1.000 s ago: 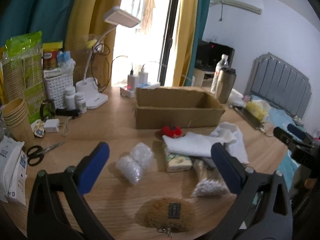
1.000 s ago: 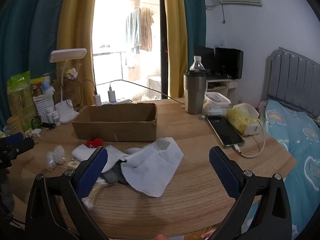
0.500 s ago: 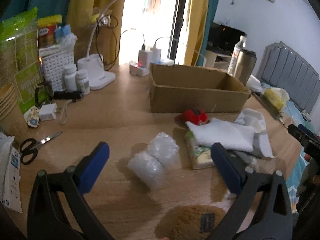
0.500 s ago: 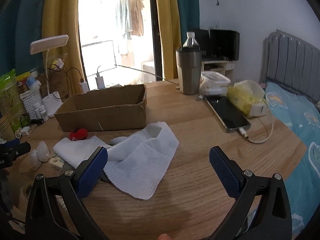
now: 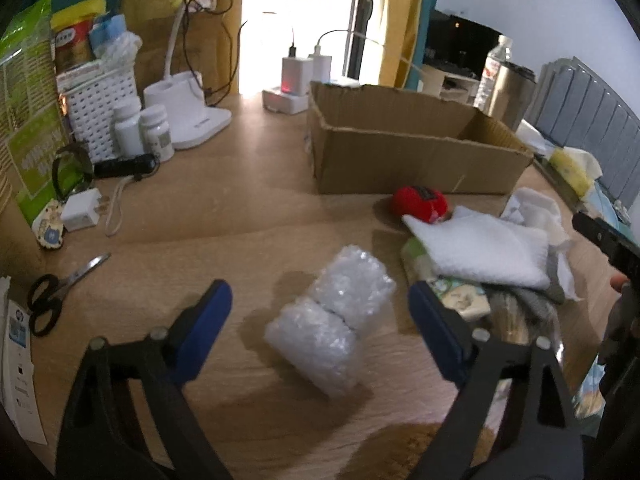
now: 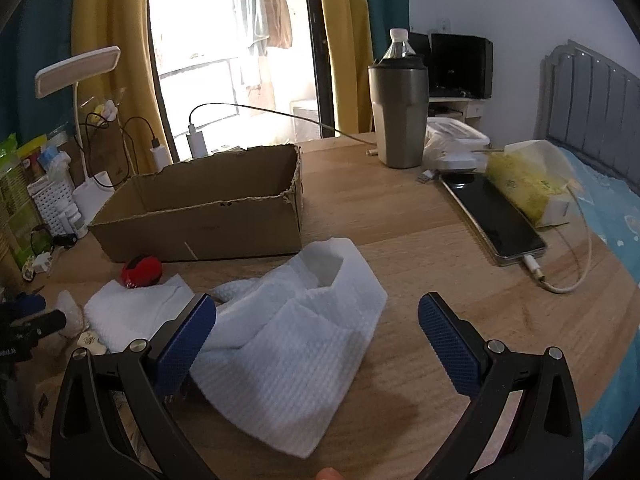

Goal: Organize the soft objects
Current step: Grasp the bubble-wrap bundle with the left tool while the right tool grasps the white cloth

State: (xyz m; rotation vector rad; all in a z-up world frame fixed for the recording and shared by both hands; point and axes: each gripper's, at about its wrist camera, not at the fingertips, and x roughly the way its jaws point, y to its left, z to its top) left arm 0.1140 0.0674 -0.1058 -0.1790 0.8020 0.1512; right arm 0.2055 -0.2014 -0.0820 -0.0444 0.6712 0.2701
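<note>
A wooden bench (image 5: 224, 216) carries an open cardboard box (image 5: 416, 152) near its middle, its inside bare as far as the right wrist view shows. In front of the box lies a loose heap of soft things: a white waffle-weave cloth (image 6: 288, 344) spread towards the right hand-held gripper (image 6: 316, 320), a folded white towel (image 5: 480, 248) partly beneath it, and a red plush toy (image 5: 420, 202) touching the towel's far corner, just beside the box wall. The right hand-held gripper hangs with its jaws wide and empty, the cloth lying between and below its blue pads (image 6: 188, 336), the left pad over the cloth's edge. The left hand-held gripper (image 5: 320, 312) is likewise spread wide and holds nothing; a roll of bubble wrap (image 5: 332, 320) lies on the bench between its fingertips, touching neither. A small printed packet (image 5: 460, 300) sits under the towel's near edge, close to the left gripper's right finger. A brown furry object (image 5: 404, 448) shows at the bottom edge, blurred. To the left, well apart, lie scissors (image 5: 52, 296) and a white charger plug (image 5: 82, 210)
</note>
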